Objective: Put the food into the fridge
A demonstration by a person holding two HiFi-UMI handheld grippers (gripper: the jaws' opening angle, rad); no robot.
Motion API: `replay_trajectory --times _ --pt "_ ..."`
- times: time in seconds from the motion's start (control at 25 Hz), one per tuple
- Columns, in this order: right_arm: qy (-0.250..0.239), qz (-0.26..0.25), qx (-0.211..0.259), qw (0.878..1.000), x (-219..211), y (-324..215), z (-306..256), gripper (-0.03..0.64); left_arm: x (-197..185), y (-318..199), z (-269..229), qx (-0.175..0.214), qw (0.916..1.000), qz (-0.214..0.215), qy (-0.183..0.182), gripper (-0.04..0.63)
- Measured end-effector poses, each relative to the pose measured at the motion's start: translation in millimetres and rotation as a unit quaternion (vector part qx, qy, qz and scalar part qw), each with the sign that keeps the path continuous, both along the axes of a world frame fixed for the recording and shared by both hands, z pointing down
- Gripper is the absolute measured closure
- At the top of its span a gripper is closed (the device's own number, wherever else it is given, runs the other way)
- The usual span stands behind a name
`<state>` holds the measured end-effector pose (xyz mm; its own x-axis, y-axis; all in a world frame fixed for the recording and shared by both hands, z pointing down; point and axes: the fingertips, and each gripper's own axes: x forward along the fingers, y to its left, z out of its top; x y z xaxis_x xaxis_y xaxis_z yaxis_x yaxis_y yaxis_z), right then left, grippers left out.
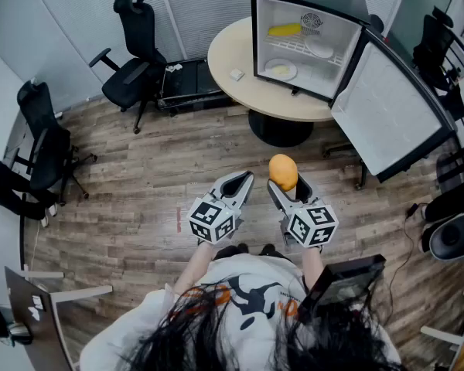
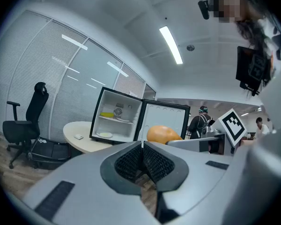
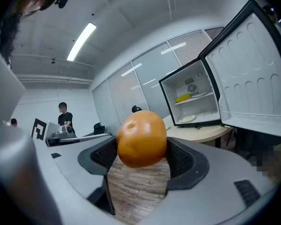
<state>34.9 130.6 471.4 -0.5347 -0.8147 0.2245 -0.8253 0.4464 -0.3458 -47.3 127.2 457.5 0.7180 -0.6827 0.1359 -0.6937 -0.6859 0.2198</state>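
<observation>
My right gripper [image 1: 286,184] is shut on an orange [image 1: 283,171], held above the wooden floor; in the right gripper view the orange [image 3: 141,138] fills the gap between the black pads. My left gripper [image 1: 245,182] hangs beside it, shut and holding nothing, its pads [image 2: 131,161] touching. The small black fridge [image 1: 309,41] stands on the round table [image 1: 240,72] ahead, its door [image 1: 387,110] swung wide to the right. Inside lie a yellow item [image 1: 284,30] on the upper shelf and a plate [image 1: 281,69] on the bottom.
Black office chairs [image 1: 135,49] stand at the left and far right of the room. A small white object [image 1: 237,74] lies on the table beside the fridge. Other people [image 2: 199,123] stand in the background. Wooden floor lies between me and the table.
</observation>
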Motion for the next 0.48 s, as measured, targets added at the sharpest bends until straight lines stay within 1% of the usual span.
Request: replay_trajectory --times 0.28,0.48 --pt "-0.001 0.009 -0.008 1.0 7 -2 2 0.281 9 -2 0 0.002 0.9999 0.012 -0.005 0.575" --pt "-0.005 0.017 -0.004 1.0 15 -5 0 0.281 15 -3 1 0.004 0.9998 0.016 -0.011 0.575"
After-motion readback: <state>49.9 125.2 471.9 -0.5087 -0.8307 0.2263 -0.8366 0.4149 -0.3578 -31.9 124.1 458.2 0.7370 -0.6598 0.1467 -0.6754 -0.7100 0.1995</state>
